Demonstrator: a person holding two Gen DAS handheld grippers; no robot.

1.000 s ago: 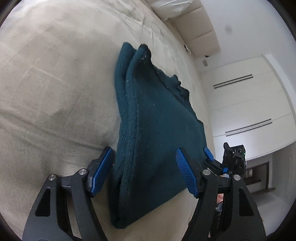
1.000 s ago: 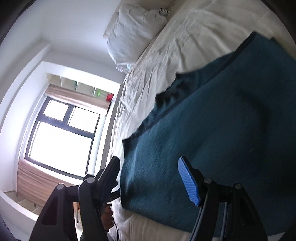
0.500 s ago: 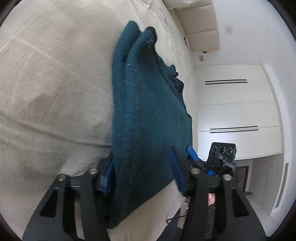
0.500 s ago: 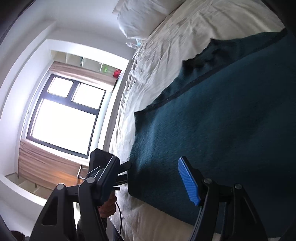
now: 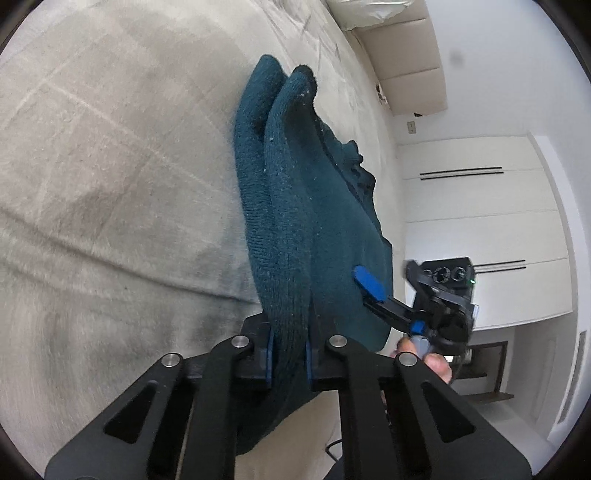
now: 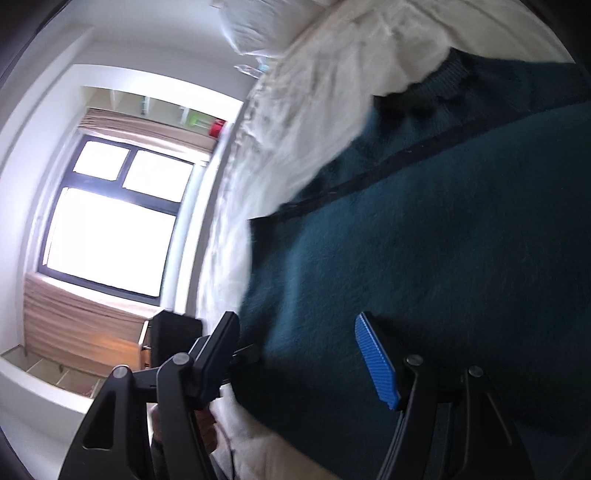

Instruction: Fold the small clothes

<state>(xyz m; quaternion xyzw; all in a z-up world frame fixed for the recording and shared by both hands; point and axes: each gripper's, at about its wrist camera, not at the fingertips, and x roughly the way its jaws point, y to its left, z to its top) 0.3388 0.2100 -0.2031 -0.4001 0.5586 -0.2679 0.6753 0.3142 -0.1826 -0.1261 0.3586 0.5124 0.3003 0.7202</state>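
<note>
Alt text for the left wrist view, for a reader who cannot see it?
The left hand-held gripper is clamped on the near edge of a folded dark teal knit garment lying on a beige bed. The right hand-held gripper reaches in over the garment.

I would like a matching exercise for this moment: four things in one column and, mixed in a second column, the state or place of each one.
Things:
1. left gripper
2. right gripper
3. teal sweater
4. pillow

States or places:
A. lies at the far end of the bed
B. jaws apart, over the sweater's corner
C. lies folded on the beige bedsheet
D. jaws have just been closing and now pinch the sweater's edge

Pairs: 1-D, 2-B, 3-C, 4-A
</note>
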